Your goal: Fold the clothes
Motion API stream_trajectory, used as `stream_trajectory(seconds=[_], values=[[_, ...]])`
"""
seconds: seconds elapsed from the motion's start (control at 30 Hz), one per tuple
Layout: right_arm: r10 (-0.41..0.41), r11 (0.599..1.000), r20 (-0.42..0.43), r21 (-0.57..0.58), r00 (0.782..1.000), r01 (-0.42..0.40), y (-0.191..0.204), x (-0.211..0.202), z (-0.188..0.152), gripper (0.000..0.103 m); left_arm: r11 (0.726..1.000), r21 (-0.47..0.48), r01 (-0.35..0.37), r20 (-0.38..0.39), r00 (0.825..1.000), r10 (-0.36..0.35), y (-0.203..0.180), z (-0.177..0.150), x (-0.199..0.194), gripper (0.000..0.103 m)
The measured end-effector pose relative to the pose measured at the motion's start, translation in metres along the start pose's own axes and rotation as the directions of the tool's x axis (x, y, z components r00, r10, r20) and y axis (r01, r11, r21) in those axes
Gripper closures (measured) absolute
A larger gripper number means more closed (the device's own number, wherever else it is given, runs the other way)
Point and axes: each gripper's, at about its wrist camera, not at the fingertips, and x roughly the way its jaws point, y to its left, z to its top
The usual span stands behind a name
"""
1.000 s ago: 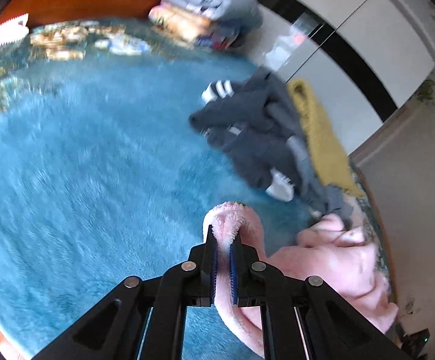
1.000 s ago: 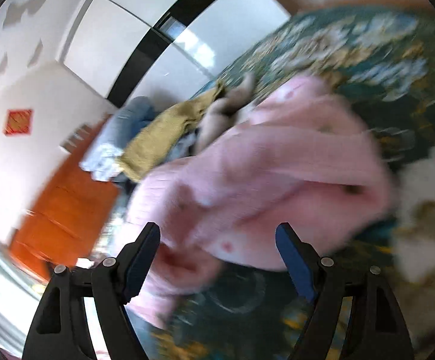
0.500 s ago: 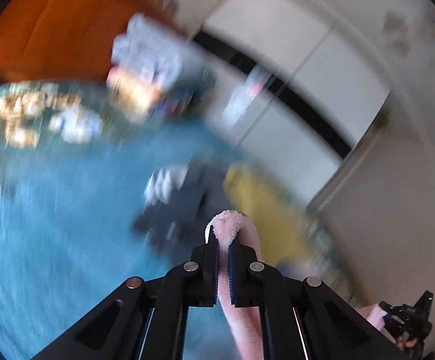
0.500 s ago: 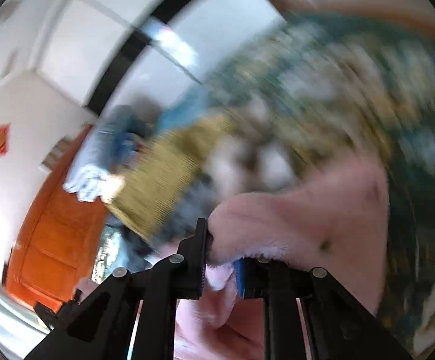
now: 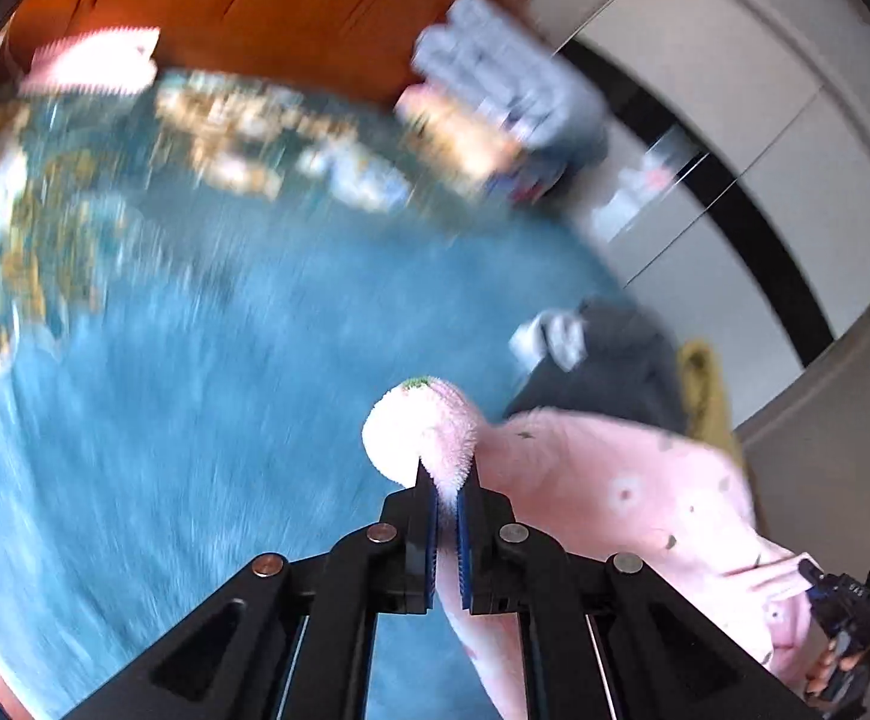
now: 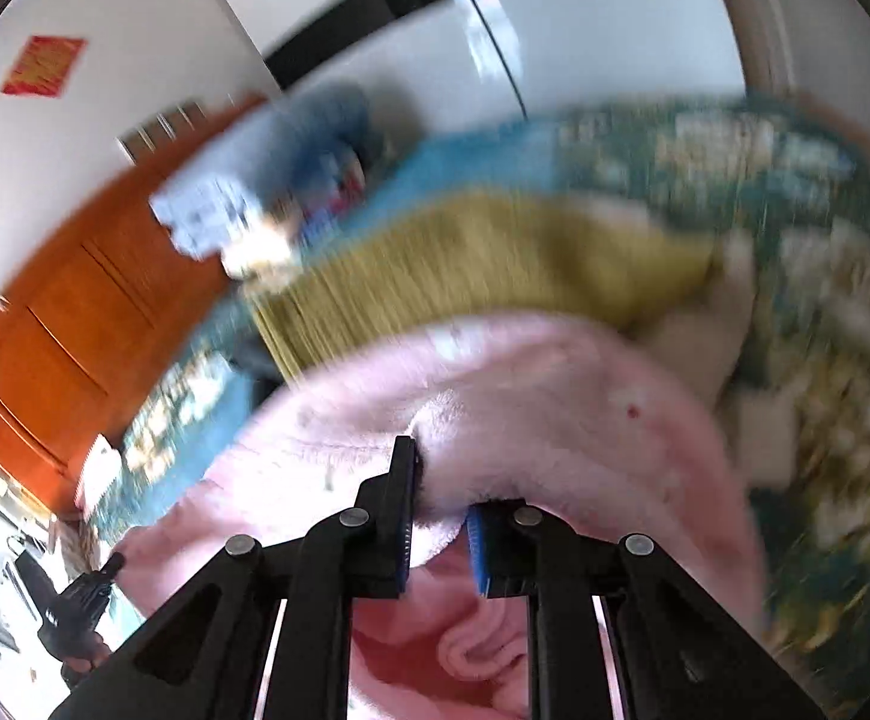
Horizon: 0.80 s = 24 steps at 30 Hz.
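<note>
Well, both grippers are clamped on the pink garment (image 5: 627, 480): the left gripper (image 5: 447, 498) pinches a fluffy edge of it between nearly closed jaws, and the right gripper (image 6: 441, 510) bites a thick fold with its jaws a little wider. The garment hangs stretched between them above the blue blanket (image 5: 225, 390), with its far side just beside a dark grey garment (image 5: 609, 360) and a mustard one (image 6: 477, 252). Further back, a blurred stack of folded clothes (image 5: 507, 96) sits near the orange wooden panel (image 5: 291, 6), and white cabinet doors (image 5: 753, 120) stand beyond the blanket.
</note>
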Motion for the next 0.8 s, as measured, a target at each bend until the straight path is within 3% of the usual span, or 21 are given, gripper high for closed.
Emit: stream_trajectory(seconds=[0.1,0.17,0.23,0.33,0.43,0.5,0.57,0.7,0.8], values=[[0.031,1.000,-0.007,0.000,0.999,-0.031,-0.010,-0.001,-0.012,0.083,1.000,0.007,-0.022,-0.010,1.000,0.022,0.002,-0.007,0.010,0.098],[0.093,0.996,0.043,-0.007,0.995,-0.093,-0.013,-0.031,-0.015,0.051,1.000,-0.001,-0.021,-0.009,1.000,0.021,0.003,-0.011,0.013,0.098],[0.161,0.987,0.124,-0.036,0.979,-0.158,-0.015,-0.075,-0.027,0.041,1.000,-0.013,-0.027,-0.010,1.000,0.027,0.004,-0.014,0.015,0.098],[0.184,0.983,0.183,-0.047,0.966,-0.179,-0.036,-0.119,-0.068,0.037,0.998,-0.054,-0.043,-0.021,0.999,0.041,0.008,-0.020,0.023,0.098],[0.085,0.996,0.127,0.030,0.988,-0.089,-0.066,-0.120,-0.117,0.037,0.996,-0.071,-0.053,-0.049,0.998,0.050,0.007,-0.027,0.032,0.098],[0.022,0.991,0.027,0.133,0.999,-0.025,-0.088,-0.097,-0.149,0.037,0.997,-0.059,-0.056,-0.070,0.996,0.052,-0.002,-0.032,0.040,0.097],[0.048,0.979,-0.022,0.200,0.999,-0.042,-0.095,-0.071,-0.169,0.037,0.998,-0.050,-0.034,-0.091,0.995,0.030,-0.013,-0.035,0.045,0.097],[0.183,0.959,-0.038,0.226,0.982,-0.170,-0.078,-0.022,-0.175,0.037,1.000,-0.027,0.008,-0.088,0.996,-0.011,-0.028,-0.036,0.037,0.097],[0.198,0.946,-0.015,0.265,0.980,-0.187,-0.071,0.001,-0.171,0.037,1.000,-0.024,0.012,-0.070,0.997,-0.014,-0.027,-0.034,0.023,0.097]])
